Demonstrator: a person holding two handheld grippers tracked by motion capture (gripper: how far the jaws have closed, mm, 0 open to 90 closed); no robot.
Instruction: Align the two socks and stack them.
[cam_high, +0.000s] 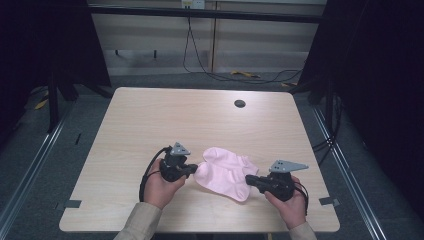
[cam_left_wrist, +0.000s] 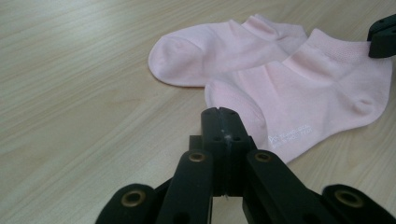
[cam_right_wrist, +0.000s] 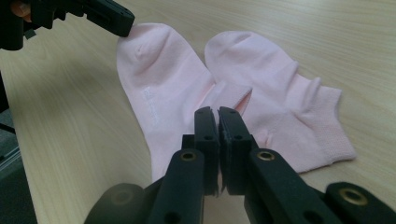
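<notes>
2 socks (cam_high: 223, 172) lie overlapping on the table (cam_high: 150, 120), between both grippers.

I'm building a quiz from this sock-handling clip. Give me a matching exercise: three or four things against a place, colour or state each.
1. pale pink ankle socks
2. left gripper
3. round dark grommet hole
4. light wooden table

A. far side of the tabletop, right of centre
B. shut, at the socks' toe end
C. carries everything
D. lying flat, partly overlapping

Pairs: 1-D, 2-B, 3-A, 4-C

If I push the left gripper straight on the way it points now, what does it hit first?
Most likely the nearer pink sock: the left gripper, jaws shut, points at its toe end. Whether the tips already touch the fabric is hard to tell.
</notes>
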